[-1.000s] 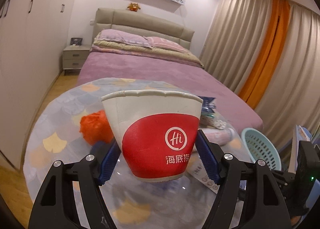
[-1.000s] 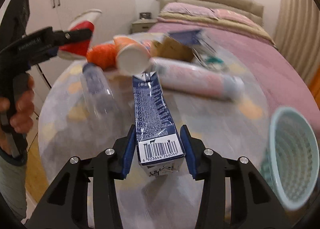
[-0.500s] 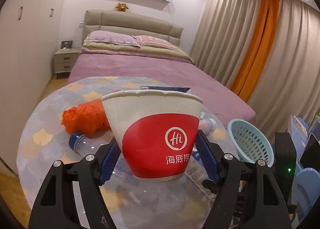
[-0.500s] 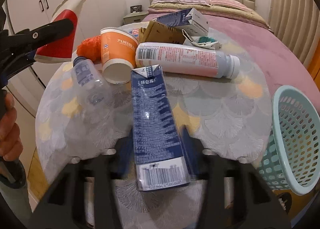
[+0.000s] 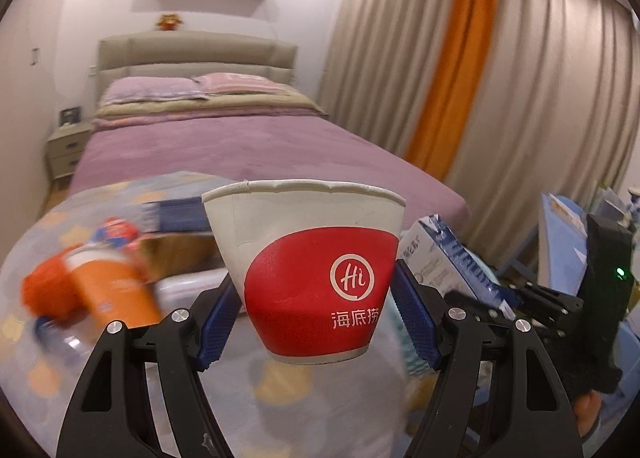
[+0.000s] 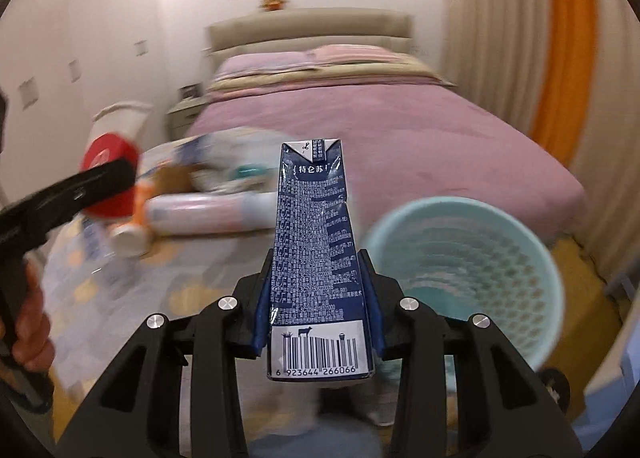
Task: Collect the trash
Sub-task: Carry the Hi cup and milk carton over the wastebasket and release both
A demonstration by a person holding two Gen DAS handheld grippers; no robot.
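My left gripper (image 5: 316, 318) is shut on a red and white paper cup (image 5: 304, 258), held upright above the round table (image 5: 320, 410). The same cup (image 6: 112, 162) shows blurred at the left of the right wrist view. My right gripper (image 6: 318, 298) is shut on a dark blue milk carton (image 6: 316, 242), barcode end toward the camera, lifted off the table. That carton (image 5: 452, 258) also appears to the right of the cup. A pale teal mesh basket (image 6: 472, 258) stands just right of the carton, beside the table.
On the table lie an orange cup (image 5: 112, 290), a pink and white bottle (image 6: 208, 214), a clear bottle, cardboard and wrappers. A purple bed (image 6: 400, 130) lies behind, with curtains to the right. A hand (image 6: 28, 322) holds the left gripper's handle.
The right gripper has lifted the milk carton off the table and swung right, so the basket looms closer. The left gripper has carried the cup to the right as well.
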